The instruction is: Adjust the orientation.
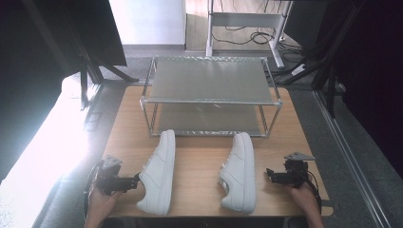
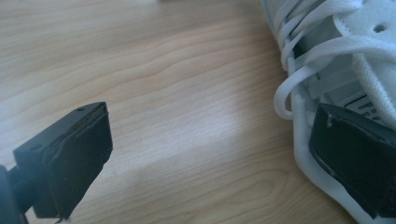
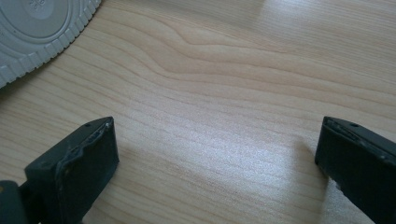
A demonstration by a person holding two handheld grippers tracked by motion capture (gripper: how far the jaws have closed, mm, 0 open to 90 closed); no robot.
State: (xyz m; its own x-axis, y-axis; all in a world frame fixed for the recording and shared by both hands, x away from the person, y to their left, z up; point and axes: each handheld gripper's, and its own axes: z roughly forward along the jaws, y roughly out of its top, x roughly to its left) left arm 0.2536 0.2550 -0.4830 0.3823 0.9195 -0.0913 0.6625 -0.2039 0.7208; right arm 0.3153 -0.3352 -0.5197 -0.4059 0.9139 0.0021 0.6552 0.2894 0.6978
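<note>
Left gripper [image 1: 135,181], jaws wide, sits at the counter's [image 1: 199,166] front-left corner, touching the heel-side flank of the left shoe [image 1: 159,172], whose long axis runs front edge to back edge, toe toward the rack [image 1: 209,95]; this hand is nearest its shoe. Left gripper view: one jaw already over the laced opening [image 2: 327,60], the other over bare wood. Right gripper [image 1: 269,174], jaws wide and empty, lies apart from the right shoe [image 1: 239,172] near the front-right corner; its own view catches just a ribbed sole edge [image 3: 42,37].
</note>
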